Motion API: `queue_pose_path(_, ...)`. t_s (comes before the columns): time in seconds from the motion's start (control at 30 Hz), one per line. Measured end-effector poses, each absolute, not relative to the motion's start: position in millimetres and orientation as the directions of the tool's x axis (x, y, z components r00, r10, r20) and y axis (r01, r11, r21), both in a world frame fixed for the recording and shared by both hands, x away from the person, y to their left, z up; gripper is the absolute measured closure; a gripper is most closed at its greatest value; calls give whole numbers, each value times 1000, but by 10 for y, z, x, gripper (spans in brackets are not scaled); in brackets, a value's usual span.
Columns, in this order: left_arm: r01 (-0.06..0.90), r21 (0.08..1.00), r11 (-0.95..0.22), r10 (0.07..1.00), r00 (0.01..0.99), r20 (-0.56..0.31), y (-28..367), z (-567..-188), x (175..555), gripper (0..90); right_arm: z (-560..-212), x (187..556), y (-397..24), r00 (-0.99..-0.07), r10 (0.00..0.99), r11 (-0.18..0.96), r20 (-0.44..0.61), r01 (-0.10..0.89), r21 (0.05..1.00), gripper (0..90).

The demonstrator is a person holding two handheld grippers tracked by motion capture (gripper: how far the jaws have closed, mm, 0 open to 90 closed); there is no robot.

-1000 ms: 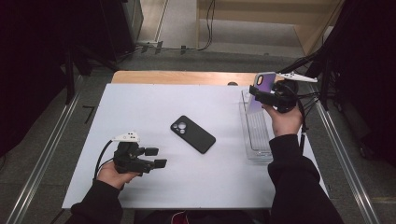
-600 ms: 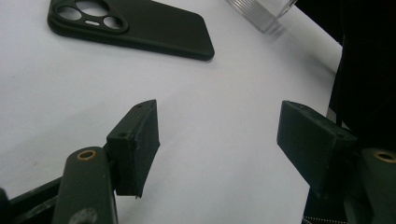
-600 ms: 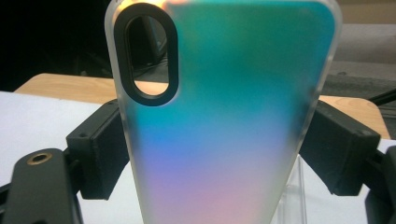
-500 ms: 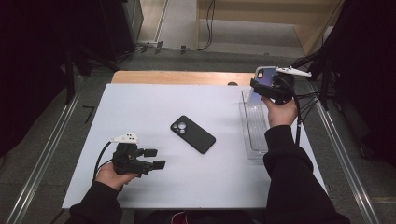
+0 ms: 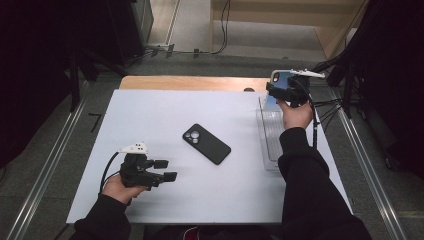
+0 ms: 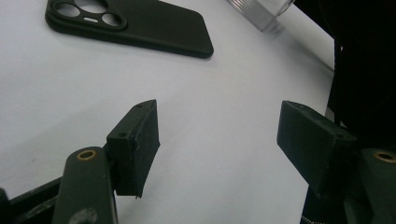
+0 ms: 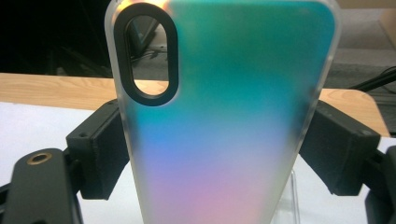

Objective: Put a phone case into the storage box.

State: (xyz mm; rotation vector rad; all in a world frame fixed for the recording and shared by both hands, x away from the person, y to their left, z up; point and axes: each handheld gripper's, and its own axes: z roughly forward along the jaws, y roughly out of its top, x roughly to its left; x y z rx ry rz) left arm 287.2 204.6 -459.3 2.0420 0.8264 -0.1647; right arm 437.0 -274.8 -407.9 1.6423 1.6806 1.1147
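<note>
My right gripper [image 5: 274,88] is shut on a translucent phone case [image 5: 277,78] with a teal-to-pink sheen, held upright above the far end of a clear plastic tray [image 5: 270,145]. In the right gripper view both pads press the long edges of the case [image 7: 224,93], whose oval camera hole is at the upper left. A black phone case [image 5: 206,144] lies flat, back up, in the middle of the white table [image 5: 150,115]. My left gripper [image 5: 167,170] rests near the front left, open, nothing between its jaws. In the left gripper view [image 6: 219,140] the black case [image 6: 140,23] lies beyond the jaws.
The clear tray [image 6: 261,9] runs along the table's right side, under the right forearm. A wooden board [image 5: 190,82] borders the far edge. Metal rails flank the table on the floor, and cables trail at the far right.
The right hand has carried the iridescent case away from me, toward the far end of the tray, still gripped. The left hand and the black case have not moved.
</note>
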Motion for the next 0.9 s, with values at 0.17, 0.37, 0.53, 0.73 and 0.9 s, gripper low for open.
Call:
queue_pose_path(0.17,611,698,-374,489,769,-411,2046,-4595,2874,299,-4154,4440,-2750,-108,979,-86,170,542,836,145)
queue_pose_path(0.37,608,698,-378,486,772,-410,2040,-4601,2876,300,-4260,4519,-2747,-101,982,-77,158,552,830,145)
queue_pose_path(0.53,608,699,-376,486,772,-409,2038,-4601,2875,300,-4353,4590,-2747,-83,987,-69,136,548,833,145)
queue_pose_path(0.73,609,701,-370,489,770,-411,2048,-4598,2881,302,-4476,4672,-2744,-66,992,-54,109,556,829,144)
queue_pose_path(0.9,608,701,-372,487,771,-411,2049,-4602,2883,302,-4552,4719,-2728,-56,993,-58,109,565,823,143)
